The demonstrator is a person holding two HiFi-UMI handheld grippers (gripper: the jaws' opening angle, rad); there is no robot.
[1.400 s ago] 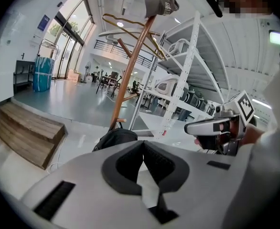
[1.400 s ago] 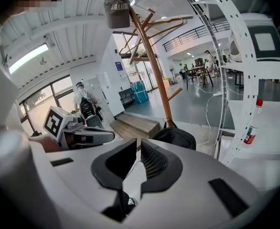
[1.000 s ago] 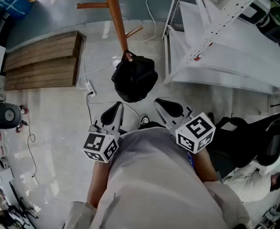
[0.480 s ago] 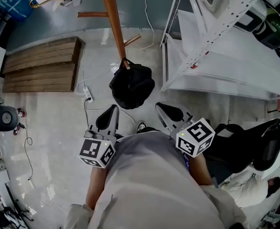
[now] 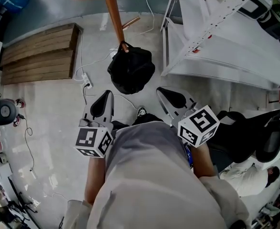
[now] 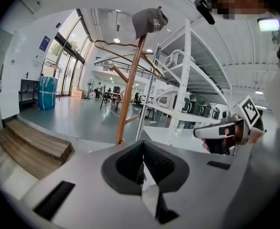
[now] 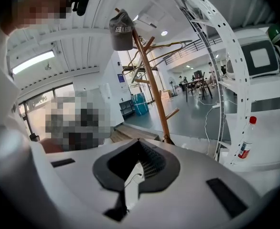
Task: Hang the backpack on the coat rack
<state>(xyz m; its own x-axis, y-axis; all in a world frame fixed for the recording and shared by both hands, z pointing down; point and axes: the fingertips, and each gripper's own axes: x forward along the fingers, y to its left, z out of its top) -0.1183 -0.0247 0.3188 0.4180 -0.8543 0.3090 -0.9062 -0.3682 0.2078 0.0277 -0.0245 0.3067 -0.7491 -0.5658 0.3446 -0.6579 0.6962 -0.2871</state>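
The black backpack (image 5: 130, 73) hangs by its top loop from a low peg of the wooden coat rack (image 5: 113, 13), its body clear of the pale floor (image 5: 54, 118) and just beside the white shelving (image 5: 216, 46). A white cable and power strip (image 5: 86, 84) lie on the floor to its left, near the wooden steps (image 5: 39, 56).

Both grippers are held short of the bag, apart from it. In the left gripper view, the left gripper (image 6: 142, 168) has its jaws together, the dark pads meeting with nothing between them. It faces the rack's pole, which carries a grey cap (image 6: 149, 20) on top. The right gripper (image 7: 135, 168) has its jaws together too and holds nothing. A bottle with a red cap (image 7: 246, 144) stands on the shelving to its right. In the head view the two grippers flank the person's grey shirt (image 5: 149, 175), the left one below and left of the bag, the right one below and right of it.

Compared with a second ago, the backpack hangs on the same peg in the same way. The left gripper has turned a little, so it points straighter up the head view. Both grippers were closed and empty then as well.
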